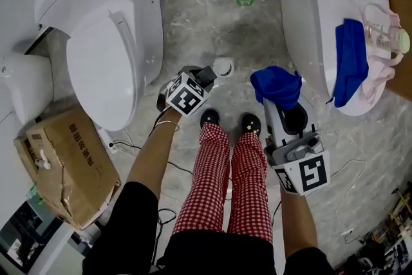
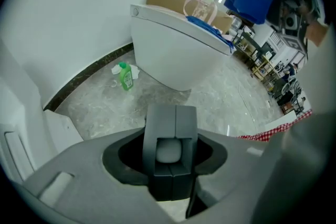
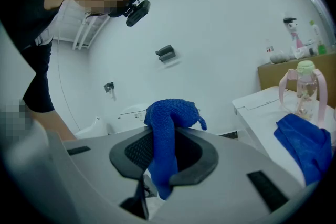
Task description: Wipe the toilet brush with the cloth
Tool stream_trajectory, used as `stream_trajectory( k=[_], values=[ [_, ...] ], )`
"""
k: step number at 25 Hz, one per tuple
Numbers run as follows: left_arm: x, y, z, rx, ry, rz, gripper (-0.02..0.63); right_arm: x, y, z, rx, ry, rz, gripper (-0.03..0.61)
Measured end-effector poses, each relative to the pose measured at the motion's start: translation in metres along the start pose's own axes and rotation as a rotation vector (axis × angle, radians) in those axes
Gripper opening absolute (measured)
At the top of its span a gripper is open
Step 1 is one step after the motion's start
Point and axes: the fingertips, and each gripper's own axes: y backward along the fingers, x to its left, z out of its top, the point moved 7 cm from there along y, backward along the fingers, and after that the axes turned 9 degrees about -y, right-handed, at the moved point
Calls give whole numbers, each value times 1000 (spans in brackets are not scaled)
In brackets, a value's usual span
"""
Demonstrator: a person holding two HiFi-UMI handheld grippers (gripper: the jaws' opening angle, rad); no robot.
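**mopbucket:** I'm standing on the grey floor (image 1: 193, 16) in the head view. There's a toilet (image 1: 106, 48) at 10 o'clock, another toilet (image 1: 309, 16) at 2 o'clock and a cardboard box (image 1: 64, 164) at 8. A spare blue cloth (image 1: 351, 61) is lying on the 2 o'clock one. I've got the cloth (image 1: 275, 84) in one tool and the toilet brush (image 2: 170, 147) in the other, well apart. What's the best way to do the wipe?

**tilegrout:** I'd say nothing's been wiped yet, so it's all about the meet-up. Bring the two together over the open floor at 12, clear of both bowls. Hold the brush steady and let the cloth do the moving. Lay it against the handle and drag along one way, then turn the brush and repeat. My guess is the cloth is bunched pretty tight, so not much hangs free. Press with the wad itself, not the tool's shell.

**mopbucket:** And do the grips look OK?

**tilegrout:** The right tool (image 1: 283, 105) has its jaws closed on the cloth. A wad pokes out at the tip and a tail hangs down through the opening. The left tool (image 1: 205, 77) aims steeply down. Its jaws are held apart by what they're clamped on, a dark grey blocky handle with a pale inset. I take that for the brush. A small white round thing (image 1: 223, 66) sits right at its 1 o'clock. Can't tell if that's the brush's end or its holder.
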Motion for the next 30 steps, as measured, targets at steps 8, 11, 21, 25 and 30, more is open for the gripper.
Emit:
stream_trajectory(
  k=[8, 11, 21, 25, 30],
  values=[
    [-2, 39, -4, -100, 67, 58, 192, 26, -2, 11, -4, 25, 46, 81],
    [-5, 56, -4, -159, 91, 83, 192, 36, -3, 15, -8, 32, 60, 83],
    [-25, 126, 12, -389, 168, 140, 192, 68, 2, 40, -26, 72, 97, 82],
    [-28, 146, 19, -431, 160, 167, 192, 77, 0, 47, -28, 76, 112, 83],
    [-31, 173, 24, -503, 175, 199, 192, 90, -2, 59, -39, 101, 125, 82]
  ],
)
